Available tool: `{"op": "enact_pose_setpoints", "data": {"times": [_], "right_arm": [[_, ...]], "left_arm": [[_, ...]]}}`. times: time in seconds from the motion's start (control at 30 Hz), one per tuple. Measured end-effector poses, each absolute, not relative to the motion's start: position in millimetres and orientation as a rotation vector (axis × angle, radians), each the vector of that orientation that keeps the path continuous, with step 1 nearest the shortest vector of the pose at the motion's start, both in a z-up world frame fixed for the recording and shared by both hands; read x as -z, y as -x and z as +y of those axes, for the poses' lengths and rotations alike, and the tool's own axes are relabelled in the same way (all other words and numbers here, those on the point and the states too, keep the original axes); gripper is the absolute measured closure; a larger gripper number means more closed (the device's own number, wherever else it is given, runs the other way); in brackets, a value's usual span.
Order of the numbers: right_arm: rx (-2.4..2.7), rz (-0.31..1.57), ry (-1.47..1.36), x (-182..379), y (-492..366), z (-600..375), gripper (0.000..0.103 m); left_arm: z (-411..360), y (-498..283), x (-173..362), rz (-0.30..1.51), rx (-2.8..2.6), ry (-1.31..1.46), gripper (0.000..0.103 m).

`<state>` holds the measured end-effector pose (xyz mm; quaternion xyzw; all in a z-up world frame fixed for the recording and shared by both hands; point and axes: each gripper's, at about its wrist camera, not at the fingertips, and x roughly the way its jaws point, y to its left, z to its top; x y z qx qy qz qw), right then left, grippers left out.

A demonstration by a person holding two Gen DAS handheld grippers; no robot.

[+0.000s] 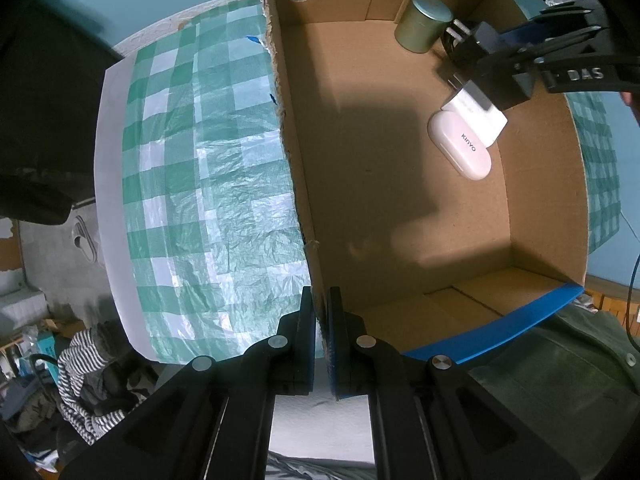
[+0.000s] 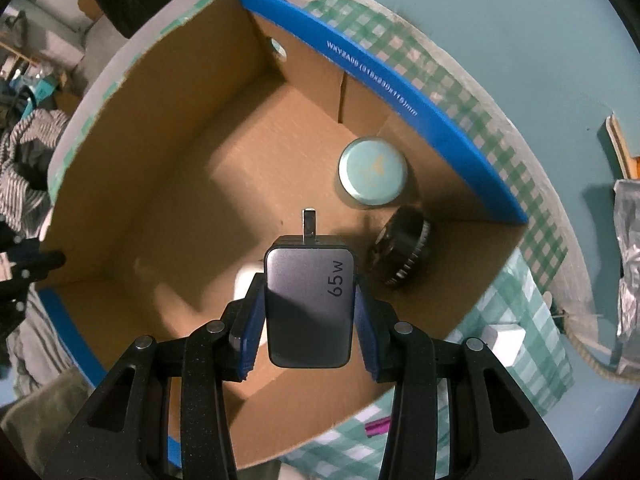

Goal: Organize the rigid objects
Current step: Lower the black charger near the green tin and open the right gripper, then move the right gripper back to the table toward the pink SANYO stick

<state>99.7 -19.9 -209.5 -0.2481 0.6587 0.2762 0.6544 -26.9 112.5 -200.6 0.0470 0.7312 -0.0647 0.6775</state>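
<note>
We are pinching the box [image 1: 304, 184] wall with our left hand-held gripper [image 1: 320, 336], its fingers pressed against the cardboard edge. Our right hand-held gripper [image 2: 309, 312] is clamping the grey charger [image 2: 310, 308] above the box floor, prongs pointing forward. A tin [image 2: 372, 170], a black knob [image 2: 402, 246] and a white case [image 1: 460, 146] are sitting inside.

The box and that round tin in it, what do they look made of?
Box: corrugated cardboard, matte brown, with a ragged torn edge and blue-printed rims. Round tin: probably thin metal, with a pale satin lid and a dull sheen on its greenish side; coated plastic can't be ruled out.
</note>
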Motion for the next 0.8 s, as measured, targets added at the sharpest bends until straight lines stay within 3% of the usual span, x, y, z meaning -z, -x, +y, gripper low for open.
{"op": "enact_pose_setpoints", "data": {"times": [0.3, 0.8], "right_arm": [[-0.605, 1.480, 0.592, 220, -104, -19, 0.062], [-0.610, 1.394, 0.545, 164, -98, -26, 0.061]], "left_arm": [[113, 25, 200, 1.647, 0.149, -0.106, 0.098], [112, 26, 198, 1.644, 0.145, -0.116, 0.098]]}}
